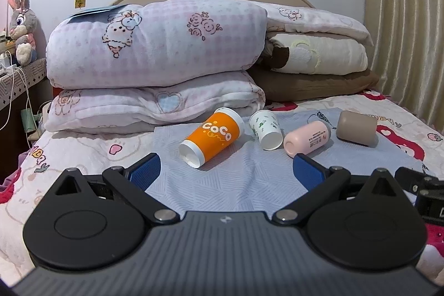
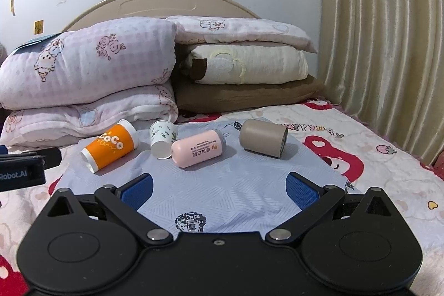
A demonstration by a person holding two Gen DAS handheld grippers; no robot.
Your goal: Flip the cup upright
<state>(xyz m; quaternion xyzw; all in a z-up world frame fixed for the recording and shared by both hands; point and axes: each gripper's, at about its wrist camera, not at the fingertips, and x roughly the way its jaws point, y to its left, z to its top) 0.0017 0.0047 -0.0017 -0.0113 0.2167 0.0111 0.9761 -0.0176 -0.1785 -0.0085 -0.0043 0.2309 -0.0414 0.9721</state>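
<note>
Bedroom: a bed (image 1: 83, 151) with a cartoon-print sheet, folded quilts (image 1: 155, 46) and pillows (image 2: 244, 65) stacked against the headboard, a pleated curtain (image 2: 388, 46) along one side, and a pale blue cloth (image 1: 236, 176) spread flat as the work surface. Four cups lie on their sides in a row across that cloth, none upright: an orange cup (image 1: 212, 136) with its open mouth toward the viewer, a small white paper cup (image 1: 265, 129) printed with leaves, a pink cup (image 1: 306, 138), and a taupe cup (image 1: 356, 128). The white cup and the pink cup lie touching or very nearly so; the taupe one sits apart at the far right. Which cup is meant first cannot be determined. The left gripper (image 1: 226, 171) hangs short of the orange cup, its fingers spread wide and holding nothing; the right gripper (image 2: 219, 190) sits back from the pink and taupe cups, likewise spread and empty. Assessment: the orange and white cups look like thin paper, light and easily crushed, so a gentle hold across mid-body is advisable; rounded walls may roll on the soft bedding. The pink and taupe cups appear stiffer and smoother, possibly slippery. Obstruction: the tight spacing around the white cup leaves little clearance for fingers, and the mattress gives an unsteady footing for a stood cup.
</note>
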